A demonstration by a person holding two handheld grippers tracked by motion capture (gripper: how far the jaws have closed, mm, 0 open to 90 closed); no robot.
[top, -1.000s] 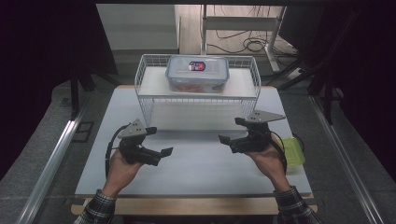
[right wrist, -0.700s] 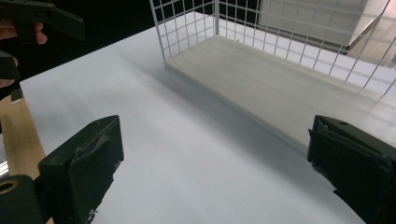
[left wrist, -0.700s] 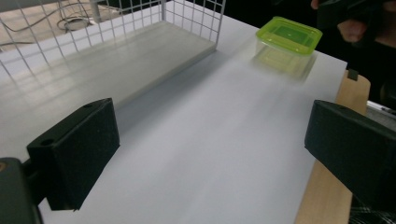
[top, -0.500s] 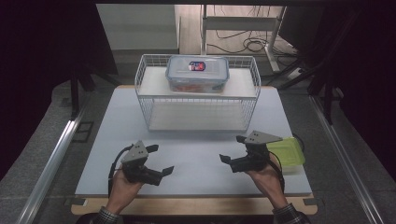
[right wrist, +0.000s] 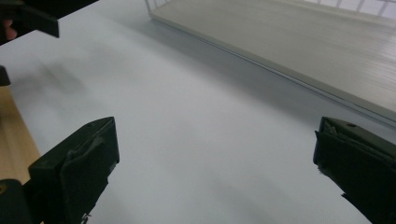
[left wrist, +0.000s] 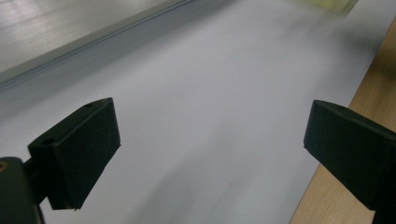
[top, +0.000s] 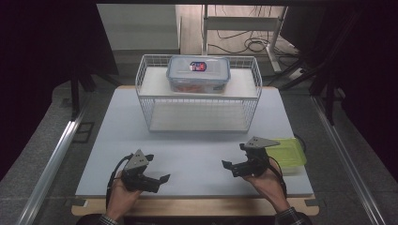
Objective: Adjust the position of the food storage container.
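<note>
A clear plastic container with a label on its lid stands on the top shelf of a white wire rack. My left gripper sits low over the white table near its front edge, open, jaws pointing right. In the left gripper view its jaws are wide apart with only bare tabletop between them. My right gripper is low at the front right, jaws pointing left. Its jaws have just been opening and stand wide with nothing between them.
A green lid lies flat on the table just right of my right hand. The rack's lower shelf is bare. The wooden table edge runs close beside my left gripper. Cables lie on the floor behind the table.
Both hands have come down and back toward the table's front edge, from just in front of the rack to low over the tabletop. The container has not moved.
</note>
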